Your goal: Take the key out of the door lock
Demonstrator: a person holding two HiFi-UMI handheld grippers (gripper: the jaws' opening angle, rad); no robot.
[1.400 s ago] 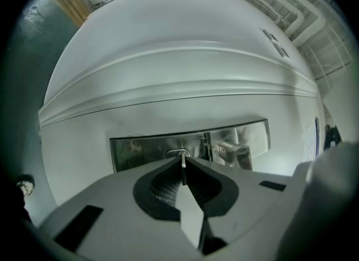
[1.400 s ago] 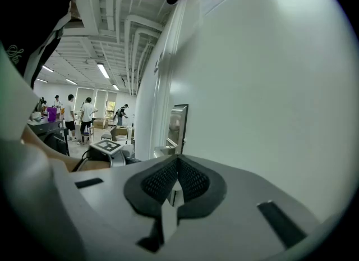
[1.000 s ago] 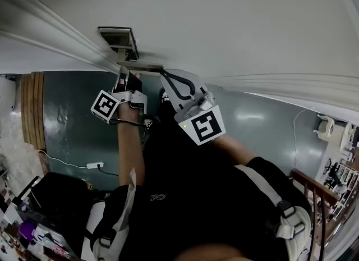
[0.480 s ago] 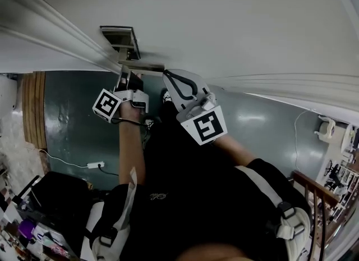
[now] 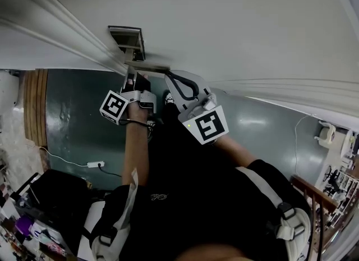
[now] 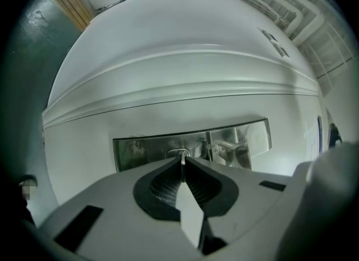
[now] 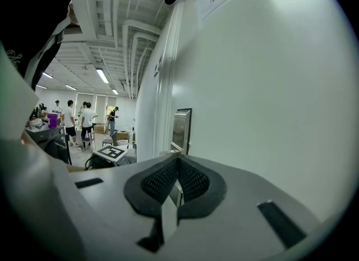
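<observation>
Slippage is the main danger. The left tool (image 6: 182, 163) has its jaws pinched together on the thin silver metal key (image 6: 182, 155), which sits in the keyhole of the brushed steel rectangular lock plate (image 6: 146, 152) on the white door (image 6: 168, 58). Only the pad tips seem to catch the key's narrow edge, so a pull off the keyhole's axis could jam the blade or let the key slide free and drop. If the key is not turned to its release position it would not come out at all, and I cannot tell whether it is. The person's bare left forearm (image 5: 136, 153) reaches straight forward to the lock. The right tool (image 7: 178, 161), jaws together on nothing, hangs just right of it, near the door.
</observation>
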